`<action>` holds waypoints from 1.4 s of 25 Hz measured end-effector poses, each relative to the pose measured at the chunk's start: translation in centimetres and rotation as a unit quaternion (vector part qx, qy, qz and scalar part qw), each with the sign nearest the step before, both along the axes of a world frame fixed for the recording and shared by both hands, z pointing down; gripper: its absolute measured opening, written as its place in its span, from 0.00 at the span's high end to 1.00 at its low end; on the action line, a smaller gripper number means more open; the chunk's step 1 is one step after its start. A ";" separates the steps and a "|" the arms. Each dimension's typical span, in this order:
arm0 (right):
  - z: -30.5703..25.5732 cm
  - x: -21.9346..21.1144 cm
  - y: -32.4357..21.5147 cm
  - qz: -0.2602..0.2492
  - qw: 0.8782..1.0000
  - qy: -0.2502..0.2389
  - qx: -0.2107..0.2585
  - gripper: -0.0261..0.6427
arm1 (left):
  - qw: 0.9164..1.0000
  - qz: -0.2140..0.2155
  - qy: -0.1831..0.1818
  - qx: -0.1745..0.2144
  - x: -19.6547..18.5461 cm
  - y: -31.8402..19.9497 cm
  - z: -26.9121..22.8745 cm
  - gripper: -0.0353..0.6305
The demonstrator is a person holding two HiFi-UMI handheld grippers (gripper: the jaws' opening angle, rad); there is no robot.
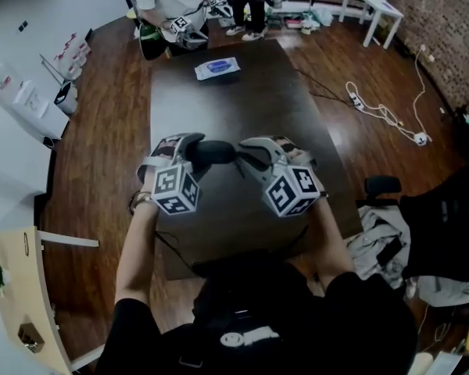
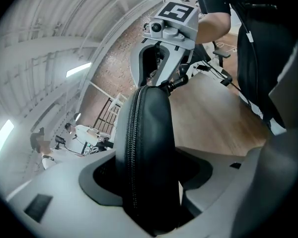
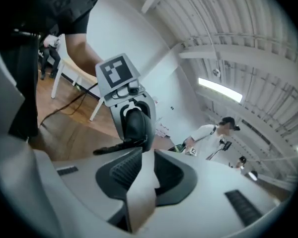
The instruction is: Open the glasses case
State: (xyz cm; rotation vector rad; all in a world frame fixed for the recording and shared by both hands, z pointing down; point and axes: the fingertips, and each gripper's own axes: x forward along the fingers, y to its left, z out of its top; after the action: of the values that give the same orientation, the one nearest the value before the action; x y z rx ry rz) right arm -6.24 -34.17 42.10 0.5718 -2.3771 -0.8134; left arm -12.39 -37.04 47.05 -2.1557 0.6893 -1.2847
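Left gripper [image 1: 192, 150], jaws wide, clamps the glasses case [image 1: 216, 152] on edge above the tabletop [image 1: 242, 104]; right gripper [image 1: 247, 157], jaws nearly together, appears to pinch the zip pull [image 3: 118, 146], which should be drawn steadily along the zip track while the left grip holds firm.

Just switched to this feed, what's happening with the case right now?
A person is working with a gripper in each hand above the dark table. The left gripper clamps the black glasses case, held up off the table. The right gripper has its jaws closed at the case's other end, apparently pinching the zipper pull. The zipper looks shut along the stretch in view, so the case is not yet open.
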 end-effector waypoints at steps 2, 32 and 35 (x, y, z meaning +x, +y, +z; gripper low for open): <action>0.5 0.0 0.7 -0.011 1.000 0.000 -0.026 0.81 | 1.000 -0.004 -0.011 0.004 -0.2 0.1 0.3 0.50; 3.3 0.7 1.6 -0.005 0.994 0.008 -0.110 0.89 | 0.995 0.024 -0.083 0.047 0.8 1.1 1.2 0.52; 2.7 1.7 0.9 0.019 0.995 -0.005 -0.093 0.86 | 0.992 0.024 -0.104 0.066 0.1 0.8 1.3 0.52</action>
State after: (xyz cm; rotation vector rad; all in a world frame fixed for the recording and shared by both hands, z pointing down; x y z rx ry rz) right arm -4.50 -33.26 44.78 0.5429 -2.4107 -0.5664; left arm -12.24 -36.26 48.36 -1.8885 0.6142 -1.3750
